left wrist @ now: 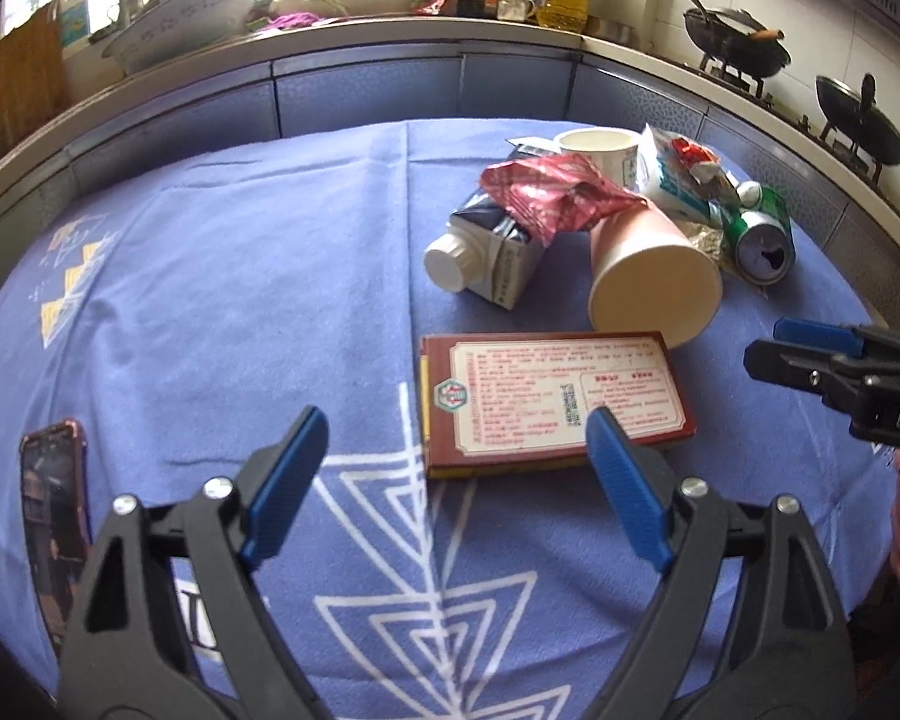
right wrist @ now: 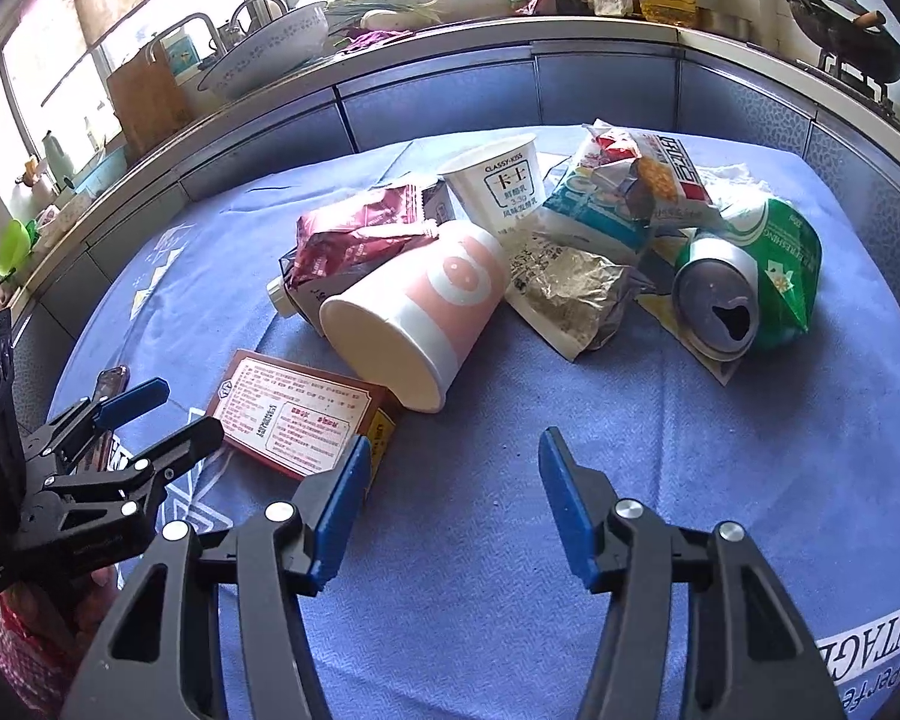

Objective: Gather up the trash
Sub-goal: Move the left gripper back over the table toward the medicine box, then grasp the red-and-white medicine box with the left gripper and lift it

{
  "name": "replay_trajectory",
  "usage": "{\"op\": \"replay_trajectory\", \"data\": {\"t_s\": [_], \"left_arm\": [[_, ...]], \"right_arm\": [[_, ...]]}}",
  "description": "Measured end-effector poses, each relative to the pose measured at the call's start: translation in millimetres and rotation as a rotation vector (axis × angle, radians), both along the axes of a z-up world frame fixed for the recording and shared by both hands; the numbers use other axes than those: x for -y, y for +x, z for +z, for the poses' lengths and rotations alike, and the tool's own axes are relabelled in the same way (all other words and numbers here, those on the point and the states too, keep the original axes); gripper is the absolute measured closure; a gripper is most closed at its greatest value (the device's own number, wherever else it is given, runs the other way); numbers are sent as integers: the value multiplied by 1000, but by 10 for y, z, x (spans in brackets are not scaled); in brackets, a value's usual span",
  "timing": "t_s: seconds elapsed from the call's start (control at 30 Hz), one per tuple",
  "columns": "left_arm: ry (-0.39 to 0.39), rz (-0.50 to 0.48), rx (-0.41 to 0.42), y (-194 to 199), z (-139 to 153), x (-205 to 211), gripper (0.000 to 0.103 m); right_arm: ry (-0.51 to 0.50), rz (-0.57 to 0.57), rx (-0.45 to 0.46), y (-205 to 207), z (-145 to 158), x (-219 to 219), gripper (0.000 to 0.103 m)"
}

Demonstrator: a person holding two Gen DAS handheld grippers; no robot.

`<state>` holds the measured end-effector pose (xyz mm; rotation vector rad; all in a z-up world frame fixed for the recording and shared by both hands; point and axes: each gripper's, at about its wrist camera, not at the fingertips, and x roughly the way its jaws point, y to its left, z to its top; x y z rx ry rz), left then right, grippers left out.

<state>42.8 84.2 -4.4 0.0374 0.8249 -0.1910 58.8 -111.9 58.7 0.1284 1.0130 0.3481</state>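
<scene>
Both my left gripper (left wrist: 453, 456) and right gripper (right wrist: 453, 483) hover spread wide and empty just short of the red box (left wrist: 549, 399), nearest of the trash beside the tipped pink cup (right wrist: 414, 306), so I judge grasping it comes next.

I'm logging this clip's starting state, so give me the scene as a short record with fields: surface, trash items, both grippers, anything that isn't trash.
surface: blue tablecloth
flat item: red box, lying label up, nearest the left gripper
tipped items: pink paper cup on its side, mouth toward camera; crushed green can
upright item: white yogurt cup
wrappers: dark red wrapper on a carton; snack bags
left gripper: open, empty
right gripper: open, empty
non-trash: phone at the cloth's left edge
</scene>
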Motion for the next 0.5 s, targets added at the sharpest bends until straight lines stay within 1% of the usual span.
{"op": "replay_trajectory", "data": {"t_s": [0.07, 0.13, 0.23, 0.33, 0.47, 0.5], "left_arm": [[64, -37, 23, 1, -10, 85, 14], [105, -65, 25, 20, -28, 152, 14], [116, -79, 11, 54, -57, 186, 14], [134, -98, 25, 41, -61, 235, 14], [186, -136, 52, 19, -79, 335, 13], [201, -147, 59, 18, -86, 357, 11]], "right_arm": [[-3, -2, -6, 10, -23, 9, 45], [-6, -1, -9, 16, -43, 10, 45], [-9, 2, -12, 29, -64, 6, 45], [-10, 2, -14, 45, -79, 18, 45], [-6, -2, -16, 60, -91, 42, 45], [-5, -2, -16, 62, -95, 45, 45]]}}
